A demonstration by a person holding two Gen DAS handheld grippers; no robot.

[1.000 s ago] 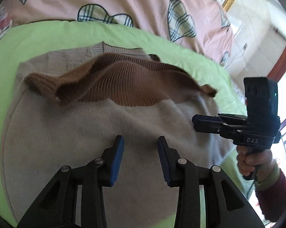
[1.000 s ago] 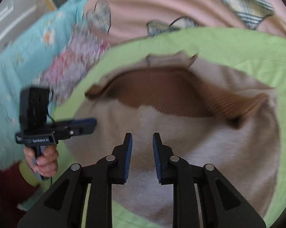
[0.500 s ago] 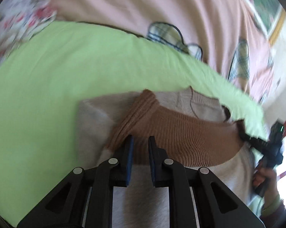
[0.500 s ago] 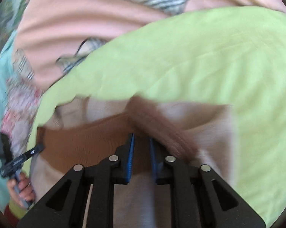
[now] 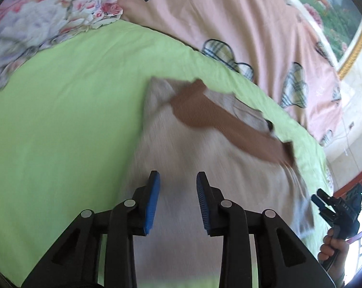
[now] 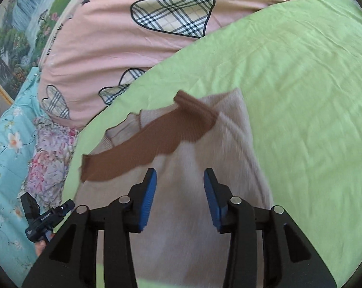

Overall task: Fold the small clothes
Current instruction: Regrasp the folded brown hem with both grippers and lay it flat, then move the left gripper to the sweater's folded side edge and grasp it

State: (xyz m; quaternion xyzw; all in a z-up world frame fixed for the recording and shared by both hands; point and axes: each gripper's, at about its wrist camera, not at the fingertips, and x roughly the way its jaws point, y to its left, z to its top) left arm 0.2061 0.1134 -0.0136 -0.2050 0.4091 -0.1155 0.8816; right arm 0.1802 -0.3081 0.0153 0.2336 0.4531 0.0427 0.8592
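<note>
A small beige knit sweater with a brown band across its upper part lies flat on the green sheet. My left gripper is open and empty above the sweater's lower left part. My right gripper is open and empty above the sweater, just below its brown band. The right gripper also shows at the left wrist view's right edge; the left gripper shows at the right wrist view's lower left.
A pink quilt with plaid hearts lies beyond the green sheet. Floral bedding is bunched at the far left, and turquoise floral bedding lies beside it. A framed picture hangs behind the bed.
Both grippers were shut low on the brown band half a second ago. Both have opened, let go and drawn back over the beige body. The brown sleeves now lie across the sweater.
</note>
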